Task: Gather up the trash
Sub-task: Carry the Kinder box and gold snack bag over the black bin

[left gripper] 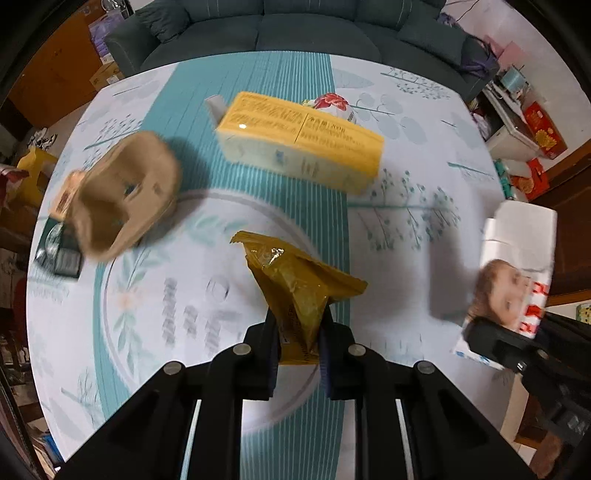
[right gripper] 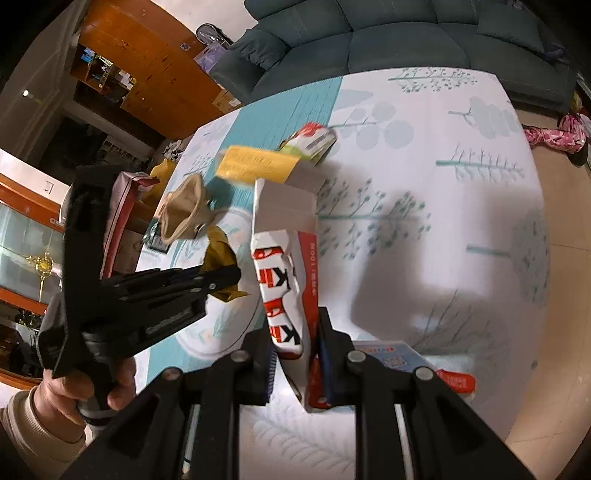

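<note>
still, the left gripper (left gripper: 297, 332) pinches only the yellow wrapper's (left gripper: 299, 284) tail, the right gripper (right gripper: 295, 350) clamps a crushed white carton (right gripper: 286, 258), and either could slip out.

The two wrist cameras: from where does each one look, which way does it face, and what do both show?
Left wrist: sits on the left gripper, faces along its fingers across the table toward the sofa; its fingers clamp a yellow wrapper.
Right wrist: sits on the right gripper, faces the same way; its fingers clamp a white-and-red carton, and the person's left hand shows.
Shared: both grippers, both held items, the yellow box, the brown cardboard piece.
</note>
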The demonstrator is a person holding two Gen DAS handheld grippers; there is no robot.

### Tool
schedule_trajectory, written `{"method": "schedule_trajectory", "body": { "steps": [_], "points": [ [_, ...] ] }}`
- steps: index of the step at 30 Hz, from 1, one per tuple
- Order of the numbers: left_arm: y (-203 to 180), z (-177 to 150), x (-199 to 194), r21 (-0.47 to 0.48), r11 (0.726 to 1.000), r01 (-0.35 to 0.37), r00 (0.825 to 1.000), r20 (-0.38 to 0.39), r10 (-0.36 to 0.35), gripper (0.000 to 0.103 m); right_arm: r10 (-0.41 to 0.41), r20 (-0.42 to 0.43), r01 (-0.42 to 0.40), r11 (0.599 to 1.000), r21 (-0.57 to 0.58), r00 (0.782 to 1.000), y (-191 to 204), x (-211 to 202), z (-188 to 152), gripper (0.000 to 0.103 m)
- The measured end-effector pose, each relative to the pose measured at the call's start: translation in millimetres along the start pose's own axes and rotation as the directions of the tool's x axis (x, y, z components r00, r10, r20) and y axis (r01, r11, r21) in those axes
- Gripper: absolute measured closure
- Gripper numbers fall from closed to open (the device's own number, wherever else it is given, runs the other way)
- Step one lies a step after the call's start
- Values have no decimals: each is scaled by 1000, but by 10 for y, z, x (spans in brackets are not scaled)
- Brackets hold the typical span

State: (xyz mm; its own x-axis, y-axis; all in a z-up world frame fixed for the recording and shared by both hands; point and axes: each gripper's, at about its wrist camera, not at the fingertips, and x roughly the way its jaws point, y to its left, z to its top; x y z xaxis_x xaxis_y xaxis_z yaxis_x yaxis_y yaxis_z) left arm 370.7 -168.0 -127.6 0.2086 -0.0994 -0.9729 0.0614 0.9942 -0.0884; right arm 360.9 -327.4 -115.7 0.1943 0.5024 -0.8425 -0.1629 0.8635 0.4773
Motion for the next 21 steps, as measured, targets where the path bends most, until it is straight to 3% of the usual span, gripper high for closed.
{"method": "schedule_trajectory", "body": {
  "steps": [11, 21],
  "points": [
    [391, -1097, -786, -5, 999, 41, 996, 75, -41, 88, 44, -68, -44, 999, -5, 997, 598, 10, -762, 85],
    [1100, -2365, -1336, 34, 994, 100, 986, 134, -103, 88, 45, -69, -46, 999, -7, 997, 1610, -1, -1829, 84]
  ]
}}
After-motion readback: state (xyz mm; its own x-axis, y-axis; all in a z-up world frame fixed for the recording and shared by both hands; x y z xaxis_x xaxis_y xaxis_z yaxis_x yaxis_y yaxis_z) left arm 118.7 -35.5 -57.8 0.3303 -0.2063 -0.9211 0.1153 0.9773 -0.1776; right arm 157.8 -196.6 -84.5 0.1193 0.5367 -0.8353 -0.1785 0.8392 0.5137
